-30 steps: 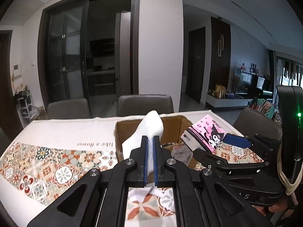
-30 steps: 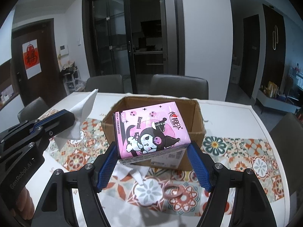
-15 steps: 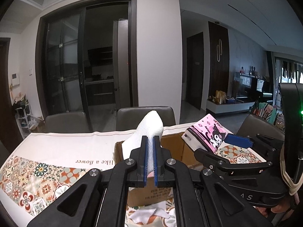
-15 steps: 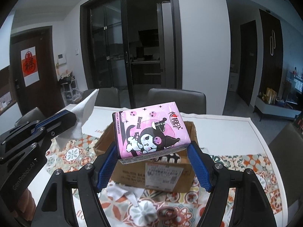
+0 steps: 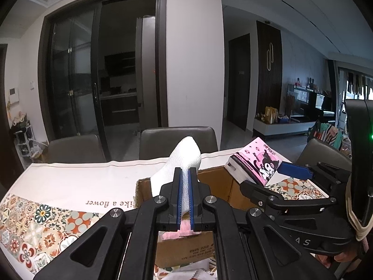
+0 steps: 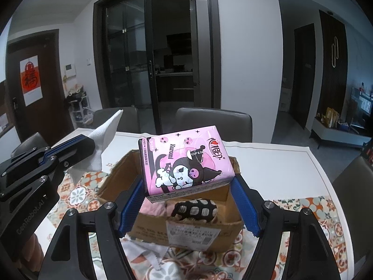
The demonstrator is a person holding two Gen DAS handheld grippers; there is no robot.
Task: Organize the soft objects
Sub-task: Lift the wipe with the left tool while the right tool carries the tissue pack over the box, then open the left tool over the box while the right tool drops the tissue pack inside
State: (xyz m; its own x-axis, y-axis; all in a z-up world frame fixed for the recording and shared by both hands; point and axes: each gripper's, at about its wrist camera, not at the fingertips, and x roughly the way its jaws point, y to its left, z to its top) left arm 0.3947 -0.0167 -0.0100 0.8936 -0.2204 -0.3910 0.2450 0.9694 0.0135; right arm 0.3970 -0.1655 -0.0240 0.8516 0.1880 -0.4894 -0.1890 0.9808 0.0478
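Observation:
My left gripper [image 5: 184, 194] is shut on a white paper towel [image 5: 184, 161] and holds it above the near left part of the open cardboard box [image 5: 186, 247]. It also shows in the right wrist view [image 6: 70, 149] with the towel [image 6: 105, 140]. My right gripper [image 6: 188, 200] is shut on a pink tissue pack [image 6: 186, 161] with a cartoon print, held over the box [image 6: 186, 231]. The pack also shows in the left wrist view [image 5: 254, 165]. Inside the box lie a pink soft item [image 6: 153, 210] and a black-and-white patterned item [image 6: 195, 210].
The table [image 5: 70, 186] has a patterned floral cloth [image 6: 326, 221]. White cloth pieces [image 6: 158, 256] lie in front of the box. Grey chairs [image 6: 214, 121] stand behind the table. A chair back [image 6: 354, 182] is at the right edge.
Both grippers have risen and moved toward the box with their loads. The box interior with the pink and patterned items has come into view under the tissue pack.

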